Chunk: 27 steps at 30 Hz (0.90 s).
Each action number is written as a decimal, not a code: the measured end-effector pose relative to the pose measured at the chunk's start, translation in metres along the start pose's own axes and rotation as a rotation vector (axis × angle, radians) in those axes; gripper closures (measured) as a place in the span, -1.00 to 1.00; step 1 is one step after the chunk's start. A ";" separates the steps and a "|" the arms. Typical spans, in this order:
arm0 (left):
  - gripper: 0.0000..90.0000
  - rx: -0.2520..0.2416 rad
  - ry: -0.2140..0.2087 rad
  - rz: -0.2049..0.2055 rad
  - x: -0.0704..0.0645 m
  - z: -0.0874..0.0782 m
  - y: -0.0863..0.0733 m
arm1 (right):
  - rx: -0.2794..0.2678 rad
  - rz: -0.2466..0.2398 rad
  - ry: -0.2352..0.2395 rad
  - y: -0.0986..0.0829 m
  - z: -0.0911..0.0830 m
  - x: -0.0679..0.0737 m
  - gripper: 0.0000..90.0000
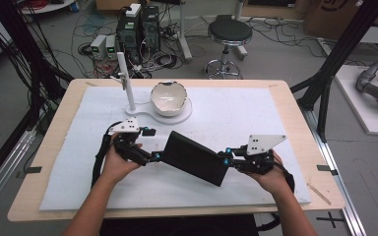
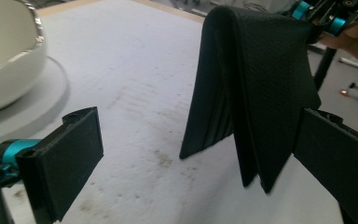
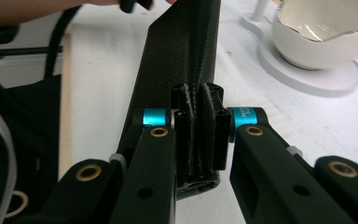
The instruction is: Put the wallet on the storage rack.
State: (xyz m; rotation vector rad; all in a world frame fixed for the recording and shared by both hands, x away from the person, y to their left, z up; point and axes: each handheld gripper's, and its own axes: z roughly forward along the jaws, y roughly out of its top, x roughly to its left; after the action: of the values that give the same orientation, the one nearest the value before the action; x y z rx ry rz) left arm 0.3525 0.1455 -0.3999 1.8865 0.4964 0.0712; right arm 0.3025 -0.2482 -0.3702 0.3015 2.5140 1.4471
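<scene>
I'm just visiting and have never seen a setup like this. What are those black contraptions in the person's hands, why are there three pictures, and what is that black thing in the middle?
There is no robot here: a person holds a hand-operated two-jaw tool in each hand. The high view looks down on the table from above, with the left tool at its left and the right tool at its right. The other two pictures come from small cameras riding on each tool, looking along its own jaws.

Between them is a black folded wallet, lifted off the white mat. In the right gripper view the right tool's jaws are clamped on one end of it. In the left gripper view the left tool's jaws stand wide apart, one beside the wallet's other end.

Farther back stands a white bowl on a white stand.
</scene>
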 end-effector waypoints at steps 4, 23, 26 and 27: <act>-0.96 0.006 -0.066 0.003 -0.003 0.009 0.000 | -0.007 -0.030 0.033 0.004 0.004 0.003 0.89; 0.69 0.063 -0.178 0.049 -0.020 0.003 0.019 | -0.094 0.125 -0.056 -0.007 0.004 -0.010 0.38; 0.70 0.056 -0.153 0.046 -0.020 -0.002 0.023 | -0.086 0.150 -0.129 -0.009 -0.003 -0.013 0.16; 0.70 0.054 -0.147 0.047 -0.020 -0.005 0.026 | -0.085 0.156 -0.153 -0.011 -0.005 -0.014 0.08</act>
State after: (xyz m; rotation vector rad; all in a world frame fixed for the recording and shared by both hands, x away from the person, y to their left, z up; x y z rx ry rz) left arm 0.3406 0.1355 -0.3710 1.9400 0.3572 -0.0500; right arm 0.3134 -0.2615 -0.3766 0.5814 2.3459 1.5200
